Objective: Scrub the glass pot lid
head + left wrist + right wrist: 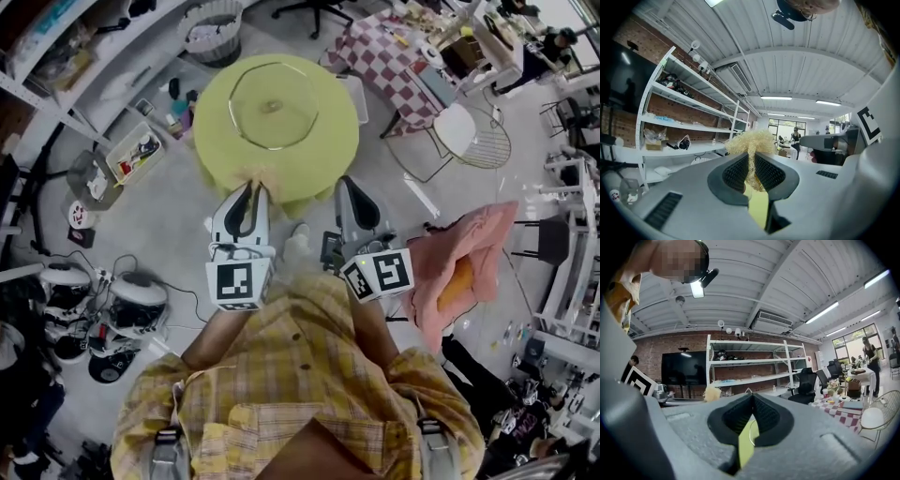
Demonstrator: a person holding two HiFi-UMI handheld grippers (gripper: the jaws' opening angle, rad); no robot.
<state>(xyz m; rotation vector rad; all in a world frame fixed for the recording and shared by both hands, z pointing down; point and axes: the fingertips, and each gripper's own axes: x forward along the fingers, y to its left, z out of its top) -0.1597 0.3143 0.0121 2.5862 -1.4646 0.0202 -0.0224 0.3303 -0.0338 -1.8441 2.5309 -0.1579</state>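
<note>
Head view: left claw [252,187] clamps scrubber [751,139], seemingly short of lid [277,105].

support: green-clothed round table [328,161]; on it: glass pot lid [274,105], near centre

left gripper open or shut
Shut: the left gripper pinches a pale stringy scrubber between its pads, tuft sticking out past the tips.

Left gripper [252,190] gripping, right gripper [349,185] closed (both level).
</note>
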